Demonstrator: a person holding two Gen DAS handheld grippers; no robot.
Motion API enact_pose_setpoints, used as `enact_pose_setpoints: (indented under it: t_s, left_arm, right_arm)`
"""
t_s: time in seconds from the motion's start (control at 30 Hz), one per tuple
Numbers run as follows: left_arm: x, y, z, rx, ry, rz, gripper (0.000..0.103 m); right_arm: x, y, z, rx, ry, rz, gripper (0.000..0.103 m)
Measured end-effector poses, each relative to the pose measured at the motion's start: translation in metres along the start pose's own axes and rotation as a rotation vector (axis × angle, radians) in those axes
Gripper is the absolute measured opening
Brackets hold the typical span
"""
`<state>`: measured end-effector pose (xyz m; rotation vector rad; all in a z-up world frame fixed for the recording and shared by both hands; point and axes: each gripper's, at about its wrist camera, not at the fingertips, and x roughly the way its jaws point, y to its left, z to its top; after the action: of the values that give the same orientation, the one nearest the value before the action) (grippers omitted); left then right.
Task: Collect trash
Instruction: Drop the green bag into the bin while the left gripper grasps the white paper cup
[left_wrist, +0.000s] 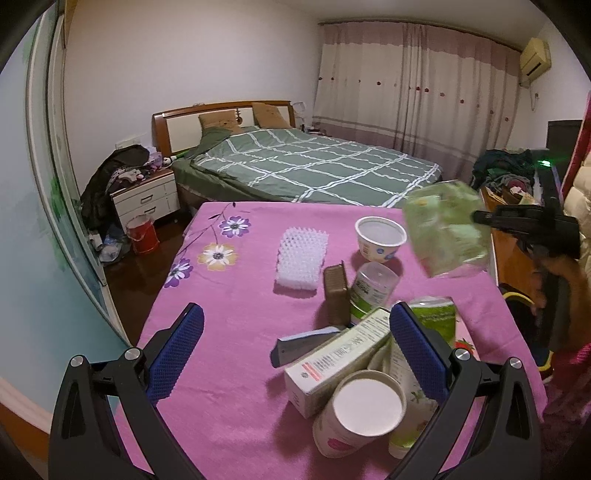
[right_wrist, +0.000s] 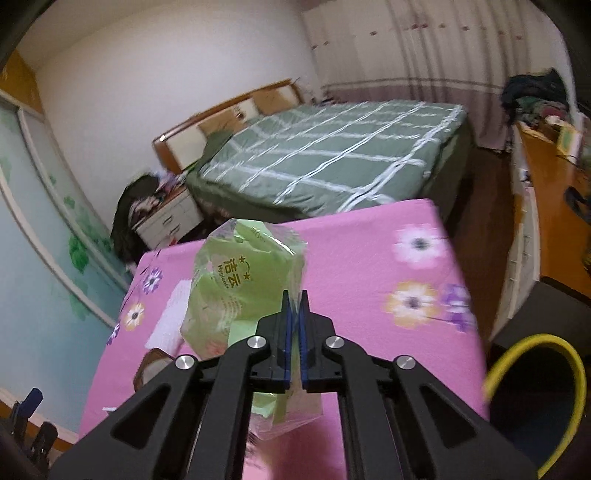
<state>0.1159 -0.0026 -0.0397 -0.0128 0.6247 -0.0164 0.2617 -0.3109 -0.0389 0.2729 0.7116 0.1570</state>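
Over the right edge of the pink flowered cloth-covered surface (right_wrist: 369, 251), my right claw (right_wrist: 294, 332) is clenched on a crumpled green-and-clear plastic tissue wrapper (right_wrist: 236, 291), carried in the air well above the cloth. Down to the right stands the dark bin with a yellow rim (right_wrist: 554, 354), which I judge to be where this goes. To do it well I would swing the claw fully over the mouth before letting go, since the film is light and could drift or cling to the blue pads (right_wrist: 303, 332); lowering it inside the rim first seems safest.

The wrapper's long axis runs roughly along my fingers, its bulk pointing away from me toward the bed, with a loose tail hanging below the jaws. I hold it by one thin fold only.

My left claw (left_wrist: 295, 350) is spread wide and holds nothing, hovering over the remaining clutter: a white printed carton (left_wrist: 332, 365), a white paper cup lying on its side (left_wrist: 354, 417), a brown rectangular box (left_wrist: 337, 295), and a white tub (left_wrist: 380, 238) farther off.
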Motion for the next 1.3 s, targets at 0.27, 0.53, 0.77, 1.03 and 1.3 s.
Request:
enact_pose_setpoints:
  t_s: [0.27, 0.53, 0.77, 1.03, 1.3]
  left_arm:
    - [-0.006, -0.021, -0.016, 0.036, 0.021, -0.045, 0.099]
    - [-0.002, -0.038, -0.042, 0.091, 0.081, -0.061, 0.099]
    - [0.010, -0.038, -0.057, 0.097, 0.141, -0.077, 0.099]
    - [0.022, -0.033, -0.066, 0.102, 0.170, -0.096, 0.098]
    - [0.041, -0.033, -0.065, 0.104, 0.183, -0.148, 0.083]
  right_arm:
    - [-0.081, -0.122, -0.032, 0.158, -0.065, -0.230, 0.003]
    - [-0.089, -0.222, -0.077, 0.289, 0.011, -0.449, 0.005]
    - [-0.058, -0.238, -0.100, 0.286, 0.099, -0.510, 0.017]
    - [-0.050, -0.217, -0.098, 0.231, 0.079, -0.519, 0.029]
    - [-0.044, -0.211, -0.101, 0.222, 0.096, -0.503, 0.029]
